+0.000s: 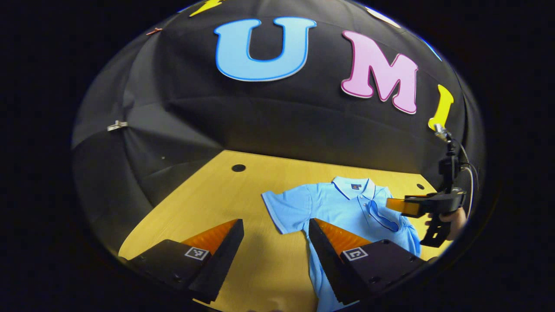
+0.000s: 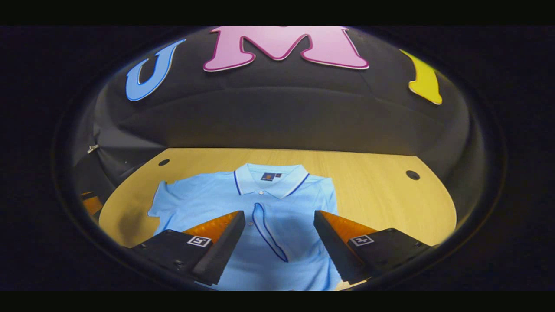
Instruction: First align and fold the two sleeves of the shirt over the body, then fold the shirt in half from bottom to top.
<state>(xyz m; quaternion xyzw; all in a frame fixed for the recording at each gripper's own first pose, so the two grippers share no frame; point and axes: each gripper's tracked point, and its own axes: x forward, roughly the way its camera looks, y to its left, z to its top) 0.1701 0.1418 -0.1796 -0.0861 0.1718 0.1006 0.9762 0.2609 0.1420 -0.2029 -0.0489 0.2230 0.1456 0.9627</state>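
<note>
Left gripper view: left tool (image 1: 275, 242) open above the wooden surface (image 1: 217, 195); light-blue polo shirt (image 1: 342, 208) lies flat, one sleeve folded over, collar label unreadable. Right tool (image 2: 277, 236) open above it.

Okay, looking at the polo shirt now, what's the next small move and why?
Probably bring the open left gripper onto the sleeve that lies spread flat on the table and pinch its edge. The other sleeve already lies folded over the shirt body, beneath the open right gripper.

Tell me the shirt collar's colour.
Collar: white with a dark blue stripe near its edge; clearest in the right gripper view.
</note>
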